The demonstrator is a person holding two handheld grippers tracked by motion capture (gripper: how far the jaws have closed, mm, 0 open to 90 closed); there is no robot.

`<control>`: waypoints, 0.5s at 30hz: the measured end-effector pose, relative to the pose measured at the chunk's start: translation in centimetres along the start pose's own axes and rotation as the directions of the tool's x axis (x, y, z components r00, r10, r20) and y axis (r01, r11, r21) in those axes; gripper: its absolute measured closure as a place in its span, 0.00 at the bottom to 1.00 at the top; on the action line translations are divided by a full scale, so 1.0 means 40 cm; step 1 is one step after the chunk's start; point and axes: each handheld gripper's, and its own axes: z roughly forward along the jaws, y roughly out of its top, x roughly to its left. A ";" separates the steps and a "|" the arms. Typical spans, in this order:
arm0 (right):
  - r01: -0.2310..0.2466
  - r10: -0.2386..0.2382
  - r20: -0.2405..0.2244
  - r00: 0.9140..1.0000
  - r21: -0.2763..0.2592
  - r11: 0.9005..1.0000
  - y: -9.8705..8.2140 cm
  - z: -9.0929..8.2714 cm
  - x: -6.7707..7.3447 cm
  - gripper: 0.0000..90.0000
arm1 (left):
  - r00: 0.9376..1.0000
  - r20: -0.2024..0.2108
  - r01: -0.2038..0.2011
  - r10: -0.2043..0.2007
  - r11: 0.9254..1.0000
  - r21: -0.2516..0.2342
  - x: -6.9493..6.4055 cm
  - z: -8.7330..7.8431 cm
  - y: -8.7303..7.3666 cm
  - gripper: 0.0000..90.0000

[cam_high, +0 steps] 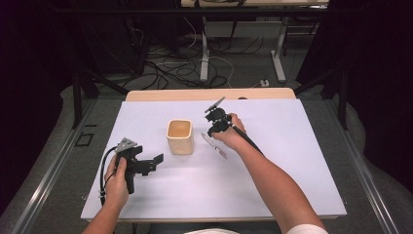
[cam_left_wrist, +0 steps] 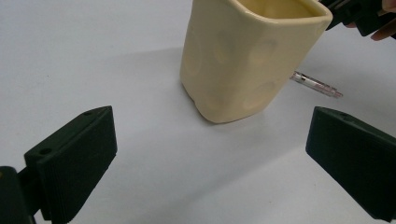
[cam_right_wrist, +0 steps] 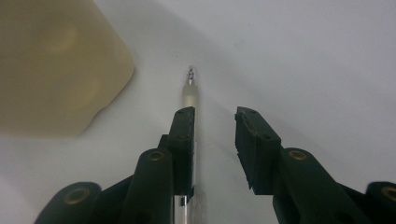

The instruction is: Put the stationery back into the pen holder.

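Observation:
A cream square cup stands upright on the white table top, and it is empty as far as I can see. A clear pen lies flat just to its right. My right gripper points down over the pen. In the right gripper view its jaws stand apart, with the pen running along the inner side of the left jaw and the cup at the left. My left gripper rests left of the cup, jaws wide and facing the cup; the pen lies behind it.
The white sheet covers the table, with a wooden strip along the far edge. Beyond it are table legs and cables on the floor. Dark frame rails flank both sides.

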 end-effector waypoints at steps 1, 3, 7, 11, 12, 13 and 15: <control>0.004 -0.004 0.000 1.000 0.020 1.000 0.002 -0.001 0.000 0.76 | 1.000 0.001 0.000 0.000 1.000 0.001 0.000 0.000 0.000 0.02; -0.007 0.007 0.002 1.000 0.026 1.000 0.002 0.000 0.002 0.76 | 1.000 0.001 0.000 0.000 1.000 0.001 0.000 0.000 0.000 0.02; -0.014 0.014 -0.011 1.000 0.011 1.000 -0.002 0.017 0.007 0.77 | 1.000 0.001 0.001 -0.001 1.000 0.002 0.000 0.000 0.000 0.02; -0.012 0.013 -0.024 1.000 0.039 0.999 -0.003 0.023 0.010 0.77 | 1.000 0.004 0.000 0.000 1.000 0.009 0.001 0.000 0.000 0.02; -0.016 0.017 -0.026 1.000 0.045 0.999 -0.004 0.025 0.011 0.77 | 1.000 0.004 0.000 0.000 1.000 0.009 0.001 0.000 0.000 0.02; -0.021 0.022 -0.032 0.999 0.047 0.999 -0.005 0.028 0.012 0.77 | 1.000 0.005 -0.001 0.001 1.000 0.010 0.001 0.000 0.000 0.02; -0.017 0.018 -0.032 0.999 0.051 0.999 -0.007 0.034 0.012 0.77 | 1.000 0.002 0.000 0.000 1.000 0.007 0.000 0.001 -0.001 0.02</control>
